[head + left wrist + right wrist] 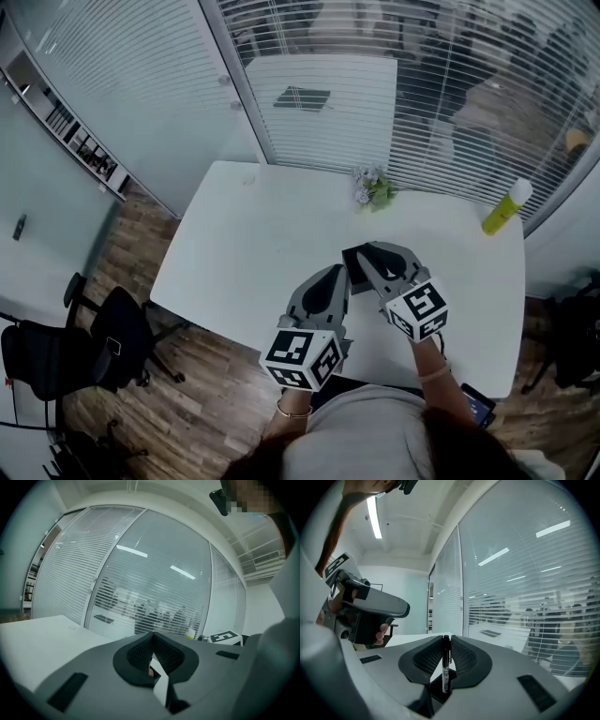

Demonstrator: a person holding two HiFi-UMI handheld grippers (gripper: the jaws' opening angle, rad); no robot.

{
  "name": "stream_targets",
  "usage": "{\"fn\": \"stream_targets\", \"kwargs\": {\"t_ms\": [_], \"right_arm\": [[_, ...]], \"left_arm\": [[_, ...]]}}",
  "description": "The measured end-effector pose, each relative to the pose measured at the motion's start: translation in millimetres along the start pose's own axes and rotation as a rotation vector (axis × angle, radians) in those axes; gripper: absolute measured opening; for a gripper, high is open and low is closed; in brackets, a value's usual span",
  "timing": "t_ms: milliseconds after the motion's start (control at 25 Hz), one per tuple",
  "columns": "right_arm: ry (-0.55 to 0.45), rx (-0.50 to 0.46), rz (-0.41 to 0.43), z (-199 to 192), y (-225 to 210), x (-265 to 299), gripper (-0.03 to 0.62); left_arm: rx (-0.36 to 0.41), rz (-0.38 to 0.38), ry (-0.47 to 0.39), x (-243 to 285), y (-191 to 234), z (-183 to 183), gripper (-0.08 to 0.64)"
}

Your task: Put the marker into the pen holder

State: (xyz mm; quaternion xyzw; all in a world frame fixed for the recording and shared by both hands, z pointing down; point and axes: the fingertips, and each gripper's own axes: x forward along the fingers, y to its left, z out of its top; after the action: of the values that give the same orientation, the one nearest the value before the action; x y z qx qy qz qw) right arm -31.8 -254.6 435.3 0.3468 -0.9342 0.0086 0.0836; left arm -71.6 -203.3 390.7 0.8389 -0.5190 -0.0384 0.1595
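Note:
A black marker (446, 667) stands upright between the pads of my right gripper (446, 638), which is shut on it. In the head view the right gripper (361, 255) hovers over the near middle of the white table (244, 234); the marker cannot be made out there. My left gripper (339, 274) is just to its left, tips close to the right one's. In the left gripper view the left gripper (152, 637) has its jaws touching at the tip, with nothing clearly between them. No pen holder is recognisable in any view.
A small potted plant (372, 187) stands at the table's far edge, and a yellow-green bottle (504, 208) at the far right corner. Glass walls with blinds run behind the table. A black office chair (94, 347) sits on the floor to the left. A phone (476, 405) lies near the front right edge.

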Motion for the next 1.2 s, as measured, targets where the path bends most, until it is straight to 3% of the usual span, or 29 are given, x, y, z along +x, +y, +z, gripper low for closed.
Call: {"fn": "stream_targets", "kwargs": {"t_ms": [880, 1200], "right_arm": [[0.247, 0.008, 0.112, -59.7, 18.3, 17.2, 0.078], [0.294, 0.026, 0.127, -72.9, 23.6, 16.0, 0.078]], "left_arm": [[-0.032, 0.053, 0.037, -4.5, 14.0, -13.9, 0.018], [-0.042, 0.056, 0.048, -6.8, 14.4, -21.4, 0.018]]}}
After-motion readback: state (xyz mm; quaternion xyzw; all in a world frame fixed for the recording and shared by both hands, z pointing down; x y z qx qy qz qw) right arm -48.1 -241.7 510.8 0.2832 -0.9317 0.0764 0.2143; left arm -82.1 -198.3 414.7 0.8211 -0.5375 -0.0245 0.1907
